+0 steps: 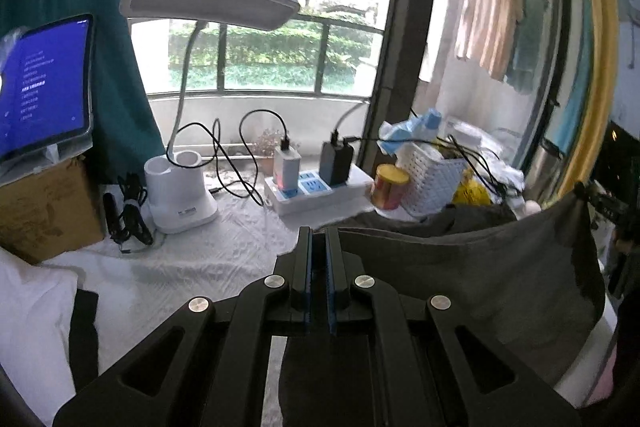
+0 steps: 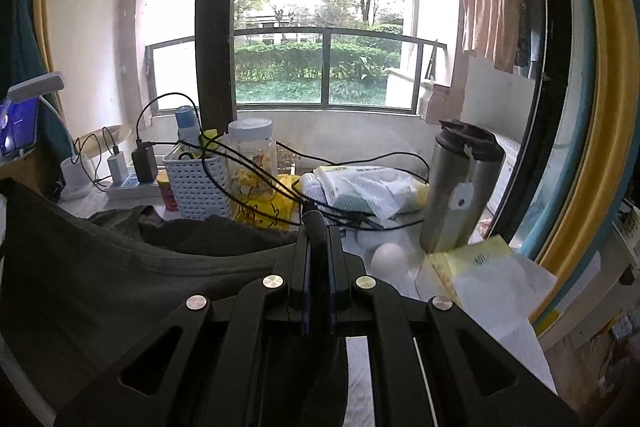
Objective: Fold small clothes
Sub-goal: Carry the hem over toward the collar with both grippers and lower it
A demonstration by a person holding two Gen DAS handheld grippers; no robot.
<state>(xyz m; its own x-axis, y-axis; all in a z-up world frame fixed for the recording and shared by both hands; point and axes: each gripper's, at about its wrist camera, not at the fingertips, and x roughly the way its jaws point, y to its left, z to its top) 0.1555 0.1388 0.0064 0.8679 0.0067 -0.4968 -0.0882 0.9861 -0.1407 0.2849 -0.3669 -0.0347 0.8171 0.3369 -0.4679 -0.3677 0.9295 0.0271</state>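
Observation:
A dark grey garment (image 1: 480, 279) hangs stretched in the air between my two grippers, above the white-covered table (image 1: 192, 267). My left gripper (image 1: 319, 239) is shut on one end of the garment's top edge. My right gripper (image 2: 319, 239) is shut on the other end; a fold of cloth sticks up between its fingers. In the right wrist view the garment (image 2: 100, 267) sags to the left. The right gripper also shows at the far right of the left wrist view (image 1: 600, 203), with cloth in it. The garment's lower part trails on the table behind.
At the back stand a white desk lamp (image 1: 180, 195), a power strip with chargers (image 1: 316, 187), a red-yellow can (image 1: 390, 187), a white basket (image 2: 200, 183), a clear jar (image 2: 252, 155), a steel flask (image 2: 456, 187), a tablet (image 1: 44, 79) on a cardboard box, papers (image 2: 488, 279).

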